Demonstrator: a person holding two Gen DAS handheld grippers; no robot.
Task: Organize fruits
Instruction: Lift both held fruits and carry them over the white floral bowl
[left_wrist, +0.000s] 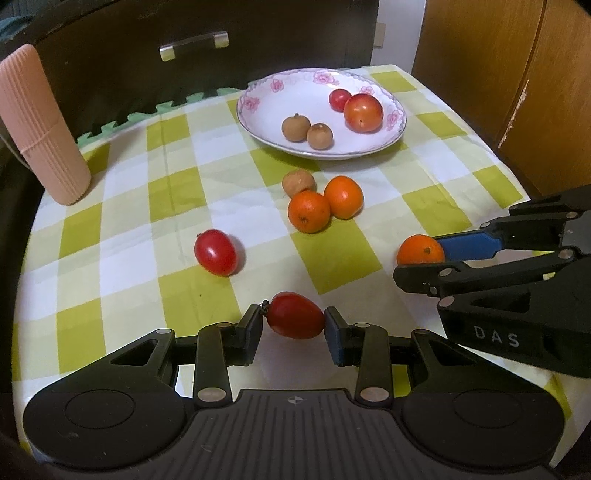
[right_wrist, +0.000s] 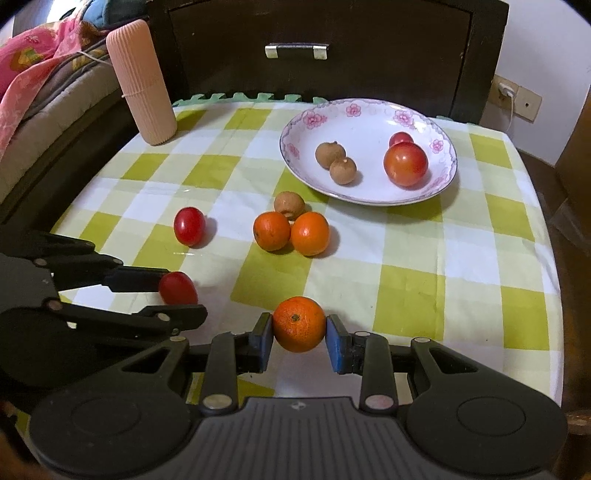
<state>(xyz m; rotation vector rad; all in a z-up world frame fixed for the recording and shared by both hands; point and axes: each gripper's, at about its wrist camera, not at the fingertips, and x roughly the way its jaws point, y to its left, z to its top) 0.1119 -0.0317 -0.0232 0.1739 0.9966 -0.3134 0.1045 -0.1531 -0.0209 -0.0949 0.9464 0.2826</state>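
Plate (right_wrist: 369, 192) at the desk's far side holds two longans (right_wrist: 336, 162) and two tomatoes (right_wrist: 405, 162). Left gripper (left_wrist: 295, 321) fingers clamp a red tomato (left_wrist: 295, 319) low over the desk; right gripper (right_wrist: 299, 328) fingers clamp an orange (right_wrist: 299, 323).

Dark cabinet (right_wrist: 332, 70) behind table; wooden door (left_wrist: 517, 74) beside.
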